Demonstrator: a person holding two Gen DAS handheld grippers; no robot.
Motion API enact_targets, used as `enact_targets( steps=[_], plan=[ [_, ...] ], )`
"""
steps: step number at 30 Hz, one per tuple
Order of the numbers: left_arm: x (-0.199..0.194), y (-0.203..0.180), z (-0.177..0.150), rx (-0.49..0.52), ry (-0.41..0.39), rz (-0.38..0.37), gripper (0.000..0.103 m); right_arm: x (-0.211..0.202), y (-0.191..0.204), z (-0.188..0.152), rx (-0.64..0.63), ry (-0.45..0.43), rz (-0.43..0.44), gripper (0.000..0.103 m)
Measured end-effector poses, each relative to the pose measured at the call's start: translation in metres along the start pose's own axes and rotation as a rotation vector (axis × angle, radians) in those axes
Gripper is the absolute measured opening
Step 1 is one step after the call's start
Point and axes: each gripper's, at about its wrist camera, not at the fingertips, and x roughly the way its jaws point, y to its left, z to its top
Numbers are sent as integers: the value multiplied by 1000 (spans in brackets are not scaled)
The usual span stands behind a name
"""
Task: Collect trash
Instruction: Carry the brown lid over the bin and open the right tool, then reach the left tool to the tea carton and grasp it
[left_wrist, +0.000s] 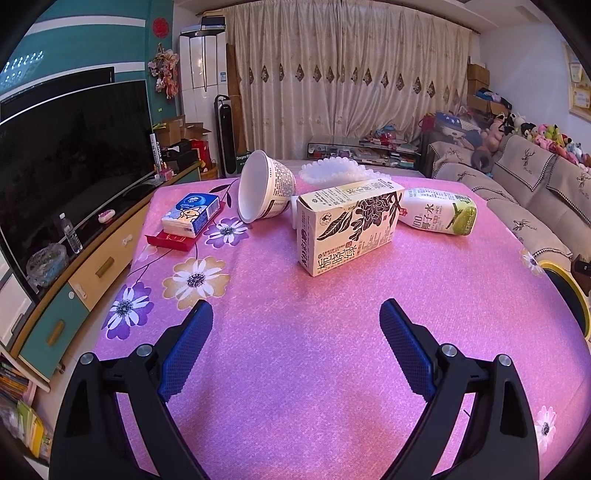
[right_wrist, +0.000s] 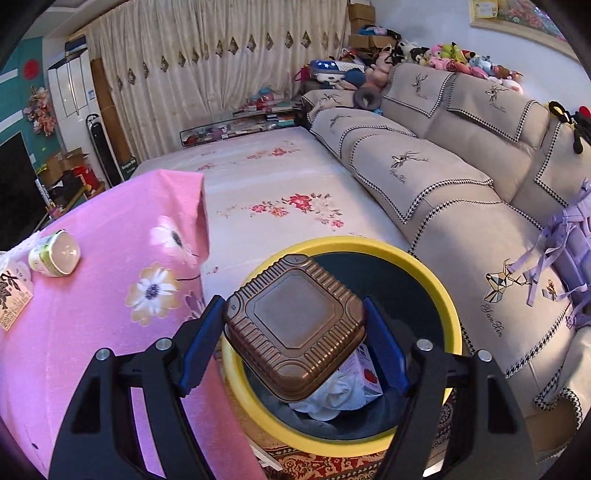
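My right gripper (right_wrist: 295, 325) is shut on a brown ribbed plastic food box (right_wrist: 295, 328), held over the mouth of a yellow-rimmed bin (right_wrist: 452, 314) beside the table. Paper and a carton lie inside the bin. My left gripper (left_wrist: 295, 321) stands open above the pink flowered tablecloth (left_wrist: 295, 369) with nothing between its fingers. Ahead of it lie a cream drink carton (left_wrist: 347, 229), a white and green coconut water bottle (left_wrist: 439, 216) on its side, a tipped paper bowl (left_wrist: 264, 186) and a white scalloped plastic tray (left_wrist: 332, 171). The bottle (right_wrist: 55, 254) also shows at the left of the right wrist view.
A blue tissue pack (left_wrist: 192, 214) rests on a red box (left_wrist: 168, 240) at the table's left. A TV (left_wrist: 70, 158) and its cabinet stand left of the table. A beige sofa (right_wrist: 461, 177) runs along the right, close to the bin. A patterned rug (right_wrist: 332, 463) lies under the bin.
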Motion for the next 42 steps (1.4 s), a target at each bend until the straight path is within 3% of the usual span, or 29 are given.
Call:
enact_targets(
  steps=[5, 7, 9, 20, 23, 26, 30, 36, 42],
  plan=[
    [0, 0, 0, 3, 2, -1, 91, 11, 2, 2, 18, 21, -26, 74],
    [0, -1, 0, 7, 0, 0, 91, 12, 3, 1, 25, 34, -35, 85],
    [-1, -2, 0, 10, -2, 0, 92, 7, 6, 0, 27, 22, -31, 85],
    [5, 1, 1, 0, 24, -15, 92, -44, 67, -15, -38, -96, 175, 85],
    [9, 1, 1, -7, 42, -21, 92, -47, 81, -20, -70, -116, 180, 85],
    [11, 1, 1, -19, 61, -57, 92, -45, 86, -25, -63, -110, 198, 85],
    [24, -8, 2, -1, 160, -134, 92, -44, 92, -31, -90, -117, 198, 85],
    [41, -10, 36, 55, 175, -178, 92, -41, 97, -37, -111, -122, 209, 85],
    [80, -15, 63, 157, 152, -156, 91, -41, 99, -36, -112, -126, 224, 85]
  ],
)
